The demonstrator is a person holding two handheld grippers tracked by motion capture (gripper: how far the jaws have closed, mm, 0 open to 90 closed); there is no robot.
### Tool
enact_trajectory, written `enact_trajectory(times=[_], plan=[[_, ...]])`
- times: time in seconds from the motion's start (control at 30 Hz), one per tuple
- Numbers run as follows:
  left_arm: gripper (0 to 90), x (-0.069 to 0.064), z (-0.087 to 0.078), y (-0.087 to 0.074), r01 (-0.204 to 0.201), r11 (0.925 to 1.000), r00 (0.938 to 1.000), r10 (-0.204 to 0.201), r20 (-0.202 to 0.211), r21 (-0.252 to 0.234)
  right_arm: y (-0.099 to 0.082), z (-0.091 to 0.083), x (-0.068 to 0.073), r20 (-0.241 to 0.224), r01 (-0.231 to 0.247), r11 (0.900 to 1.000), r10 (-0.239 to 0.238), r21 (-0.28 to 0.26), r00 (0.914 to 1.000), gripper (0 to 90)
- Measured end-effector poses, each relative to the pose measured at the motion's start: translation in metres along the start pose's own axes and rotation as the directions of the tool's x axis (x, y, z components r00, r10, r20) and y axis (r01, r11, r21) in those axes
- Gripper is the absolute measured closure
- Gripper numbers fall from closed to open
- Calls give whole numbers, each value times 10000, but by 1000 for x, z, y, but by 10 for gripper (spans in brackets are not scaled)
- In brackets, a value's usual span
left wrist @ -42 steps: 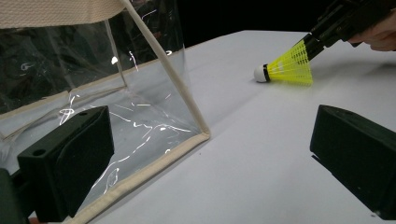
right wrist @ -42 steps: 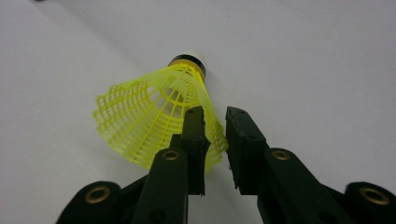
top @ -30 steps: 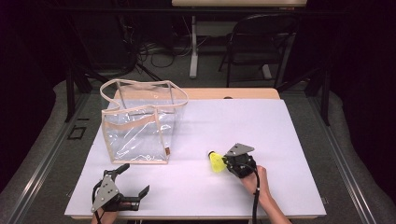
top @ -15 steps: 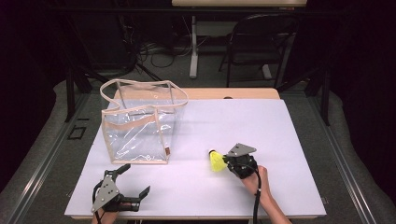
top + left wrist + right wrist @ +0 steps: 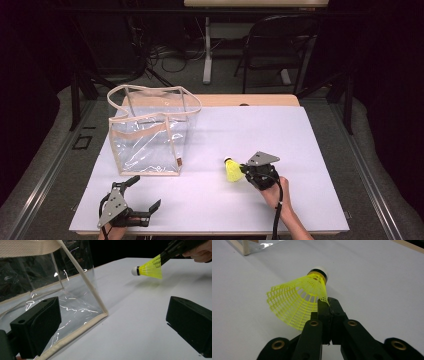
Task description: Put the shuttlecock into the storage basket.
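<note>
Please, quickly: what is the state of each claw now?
Left claw: open, holding nothing.
Right claw: closed on the yellow shuttlecock skirt.

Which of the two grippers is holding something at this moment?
The right gripper: its jaws are shut on the skirt of the yellow shuttlecock. The left gripper stands open near the clear bag, holding nothing.

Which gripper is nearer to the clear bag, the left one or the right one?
Left. The left gripper rests with open jaws just in front of the clear bag. The right gripper is farther to the side, shut on the yellow shuttlecock.
</note>
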State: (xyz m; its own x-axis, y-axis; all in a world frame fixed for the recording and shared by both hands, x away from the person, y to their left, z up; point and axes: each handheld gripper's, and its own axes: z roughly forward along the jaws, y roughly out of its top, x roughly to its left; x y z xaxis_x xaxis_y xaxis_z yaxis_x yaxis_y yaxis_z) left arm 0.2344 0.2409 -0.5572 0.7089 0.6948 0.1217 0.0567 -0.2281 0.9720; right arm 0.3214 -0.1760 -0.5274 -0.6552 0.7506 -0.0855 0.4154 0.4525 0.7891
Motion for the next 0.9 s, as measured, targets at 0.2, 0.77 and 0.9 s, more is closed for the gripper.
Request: enact_trajectory(times=[0.2,0.77,0.9], plan=[[0,0,1,0,-19,10000,10000,19,4,31,3,-3,-1,-25,-37,10000,37,-75,10000,895],[0,0,1,0,-1,10000,10000,2,-83,83,13,-9,-4,-33,-30,9995,29,-312,10000,895],[0,1,1,0,6,10000,9999,-5,-115,100,15,-9,-3,-70,-65,9994,63,-330,10000,895]])
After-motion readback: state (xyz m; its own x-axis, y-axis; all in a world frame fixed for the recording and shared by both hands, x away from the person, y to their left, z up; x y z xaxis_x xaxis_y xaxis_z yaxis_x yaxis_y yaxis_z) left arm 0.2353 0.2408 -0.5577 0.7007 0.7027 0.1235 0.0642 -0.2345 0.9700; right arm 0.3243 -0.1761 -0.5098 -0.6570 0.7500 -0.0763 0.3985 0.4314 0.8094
